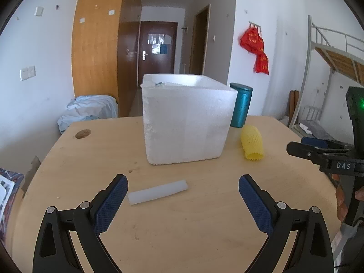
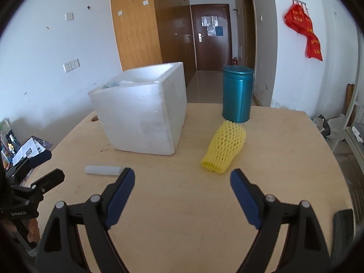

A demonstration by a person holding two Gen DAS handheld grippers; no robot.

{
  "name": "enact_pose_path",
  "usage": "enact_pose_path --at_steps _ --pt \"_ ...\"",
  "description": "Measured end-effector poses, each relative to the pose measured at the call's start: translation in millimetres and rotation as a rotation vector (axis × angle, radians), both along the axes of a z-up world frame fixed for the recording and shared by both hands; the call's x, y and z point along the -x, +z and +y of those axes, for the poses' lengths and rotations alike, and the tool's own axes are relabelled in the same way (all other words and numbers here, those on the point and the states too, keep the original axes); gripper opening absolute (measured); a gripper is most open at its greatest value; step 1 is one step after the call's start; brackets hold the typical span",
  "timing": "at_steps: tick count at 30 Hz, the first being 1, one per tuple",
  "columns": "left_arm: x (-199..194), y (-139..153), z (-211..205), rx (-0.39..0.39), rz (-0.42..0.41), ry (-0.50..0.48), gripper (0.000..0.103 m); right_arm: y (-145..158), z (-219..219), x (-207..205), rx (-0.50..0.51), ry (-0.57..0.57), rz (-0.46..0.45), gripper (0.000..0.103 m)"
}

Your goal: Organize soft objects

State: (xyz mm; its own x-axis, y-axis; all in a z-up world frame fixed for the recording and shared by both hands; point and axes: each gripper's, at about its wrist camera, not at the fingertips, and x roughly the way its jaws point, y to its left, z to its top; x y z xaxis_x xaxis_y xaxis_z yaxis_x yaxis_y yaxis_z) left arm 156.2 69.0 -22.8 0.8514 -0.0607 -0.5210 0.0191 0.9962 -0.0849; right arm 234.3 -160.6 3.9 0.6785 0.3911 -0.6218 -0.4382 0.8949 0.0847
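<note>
A white foam tube point(image 1: 158, 192) lies on the wooden table point(image 1: 182, 223) just ahead of my left gripper point(image 1: 183, 179), which is open with nothing between its blue pads. A yellow foam net sleeve point(image 2: 224, 147) lies a little beyond my right gripper point(image 2: 182, 174), also open and empty. Behind both stands an open white foam box point(image 1: 186, 122) with something pale blue inside. The tube point(image 2: 103, 170) shows left of my right gripper. The yellow sleeve point(image 1: 252, 142) sits to the right of the box, and the right gripper point(image 1: 295, 146) shows at the right edge.
A teal metal canister point(image 2: 237, 94) stands behind the yellow sleeve, right of the box. A round hole point(image 1: 83, 133) is in the table's far left corner. Magazines point(image 2: 29, 150) lie below the table's left side. A hallway with a dark door lies beyond.
</note>
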Motion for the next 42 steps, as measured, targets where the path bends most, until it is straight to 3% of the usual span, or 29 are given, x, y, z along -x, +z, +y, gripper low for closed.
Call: enact_pose_path --at_steps 11,20,30,42 --pt "-44.5 -38.0 5.9 0.035 0.175 -0.071 0.098 -28.7 6.2 -52.6 0.070 -0.013 0.081 0.088" --pt "-74.1 -55.8 10.0 -0.003 0.232 -0.059 0.098 -46.3 13.9 -84.2 0.074 -0.021 0.139 0.088" --pt "-89.3 -74.3 16.1 0.005 0.298 -0.050 0.097 -60.3 16.1 -110.6 0.131 -0.063 0.159 0.088" --pt "-96.2 -80.3 17.6 -0.043 0.318 -0.015 0.080 -69.7 13.0 -127.4 0.158 -0.100 0.185 0.088"
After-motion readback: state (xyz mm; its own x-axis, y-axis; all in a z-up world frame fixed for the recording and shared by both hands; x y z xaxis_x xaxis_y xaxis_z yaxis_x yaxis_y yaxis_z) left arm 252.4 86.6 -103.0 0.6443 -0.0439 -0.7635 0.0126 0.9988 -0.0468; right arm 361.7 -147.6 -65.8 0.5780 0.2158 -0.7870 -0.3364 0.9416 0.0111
